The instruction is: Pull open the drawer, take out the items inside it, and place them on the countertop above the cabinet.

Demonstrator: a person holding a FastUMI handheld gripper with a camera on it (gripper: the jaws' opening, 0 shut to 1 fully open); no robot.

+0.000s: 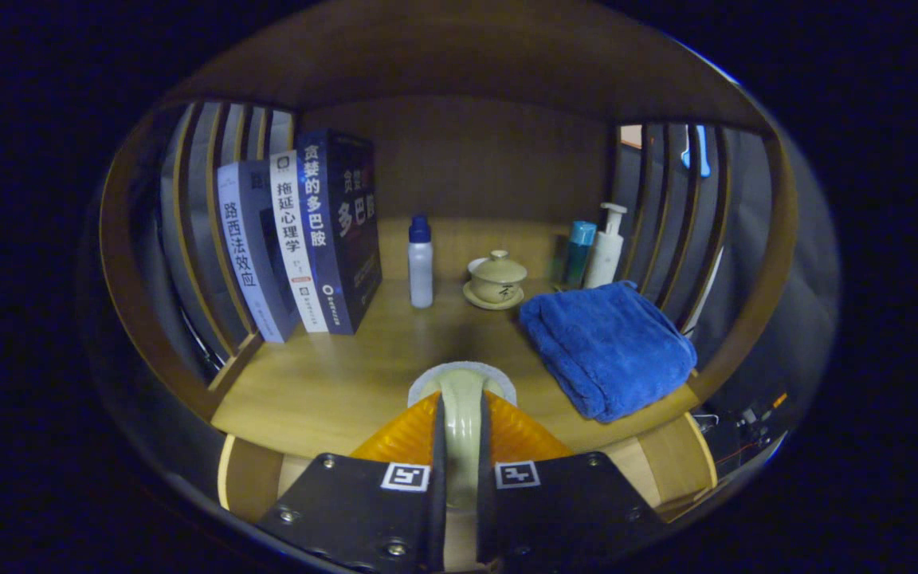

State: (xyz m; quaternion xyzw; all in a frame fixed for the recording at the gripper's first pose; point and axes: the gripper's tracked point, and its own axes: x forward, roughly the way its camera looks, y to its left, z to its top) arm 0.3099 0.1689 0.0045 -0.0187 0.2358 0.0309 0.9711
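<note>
My gripper (pixel 461 410) is shut on a small cream-coloured cup (pixel 463 381), with both orange fingers (pixel 403 437) pressing its wall from either side. The cup's pale rim pokes out just past the fingertips. It hangs over the front part of the wooden countertop (pixel 331 391). Whether it touches the wood I cannot tell. Beyond the fingers, a matching cream lidded tea bowl on a saucer (pixel 496 279) stands near the back of the countertop.
Three upright books (pixel 300 239) lean at the back left. A white bottle with a blue cap (pixel 421 263) stands mid-back. A folded blue towel (pixel 606 347) lies on the right, with a teal bottle (pixel 578 253) and a white pump bottle (pixel 606 247) behind it. Slatted wooden sides enclose the shelf.
</note>
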